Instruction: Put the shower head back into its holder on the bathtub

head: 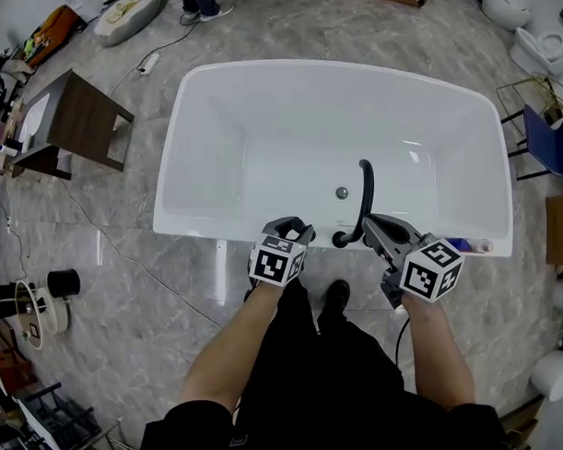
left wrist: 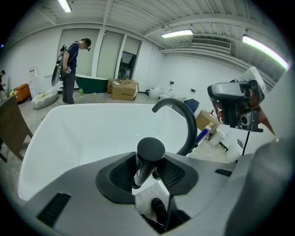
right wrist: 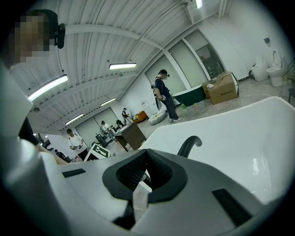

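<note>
The white bathtub (head: 212,76) lies in front of me, and a black curved faucet (head: 366,193) rises from its near rim. My left gripper (head: 294,230) hangs over that rim, left of the faucet base. In the left gripper view, the left gripper (left wrist: 148,171) is shut on the shower head (left wrist: 150,150), a black round-capped stick standing upright between the pads. A small dark fitting (left wrist: 159,209) shows below it on the rim. My right gripper (head: 374,225) sits just right of the faucet. Its tips (right wrist: 146,156) meet, and I see nothing held.
A brown table (head: 79,111) stands left of the tub, a blue chair (head: 548,136) on the right and toilets (head: 538,49) at the far right. A blue item (head: 465,245) lies on the near rim. A cable (head: 145,270) crosses the floor. A person (left wrist: 70,69) stands beyond the tub.
</note>
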The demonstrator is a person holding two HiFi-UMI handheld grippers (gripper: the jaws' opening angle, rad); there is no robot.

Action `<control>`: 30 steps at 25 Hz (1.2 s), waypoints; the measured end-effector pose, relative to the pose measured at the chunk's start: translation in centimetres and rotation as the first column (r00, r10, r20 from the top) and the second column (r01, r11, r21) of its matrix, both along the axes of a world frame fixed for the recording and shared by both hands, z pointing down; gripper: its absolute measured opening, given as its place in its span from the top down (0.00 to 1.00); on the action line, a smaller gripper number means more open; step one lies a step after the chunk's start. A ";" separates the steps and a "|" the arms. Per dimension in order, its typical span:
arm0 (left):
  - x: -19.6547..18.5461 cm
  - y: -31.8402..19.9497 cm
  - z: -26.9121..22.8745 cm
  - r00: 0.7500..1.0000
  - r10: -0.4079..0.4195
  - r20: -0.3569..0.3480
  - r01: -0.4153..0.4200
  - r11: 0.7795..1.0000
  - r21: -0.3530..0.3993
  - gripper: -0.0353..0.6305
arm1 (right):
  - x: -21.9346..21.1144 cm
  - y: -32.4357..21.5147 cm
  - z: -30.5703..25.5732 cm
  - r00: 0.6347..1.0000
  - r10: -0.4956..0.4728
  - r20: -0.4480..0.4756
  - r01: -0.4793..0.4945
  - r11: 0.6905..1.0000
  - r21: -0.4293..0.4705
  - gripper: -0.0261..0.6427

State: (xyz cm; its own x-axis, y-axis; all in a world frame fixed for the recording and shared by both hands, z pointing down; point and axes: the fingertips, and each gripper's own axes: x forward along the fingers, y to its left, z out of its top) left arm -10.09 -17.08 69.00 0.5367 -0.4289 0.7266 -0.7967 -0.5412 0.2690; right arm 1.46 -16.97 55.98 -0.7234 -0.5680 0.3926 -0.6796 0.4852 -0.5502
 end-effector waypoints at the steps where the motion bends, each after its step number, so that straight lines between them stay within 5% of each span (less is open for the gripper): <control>1: 0.1 0.1 0.4 1.000 0.006 0.007 -0.006 1.000 -0.008 0.72 | 0.3 0.2 0.1 1.000 0.005 -0.005 -0.005 1.000 -0.002 0.93; 30: 1.9 0.3 7.0 0.985 0.091 0.147 -0.073 0.990 -0.123 0.71 | 3.2 -0.6 0.8 1.000 0.001 -0.029 -0.002 0.999 -0.040 0.94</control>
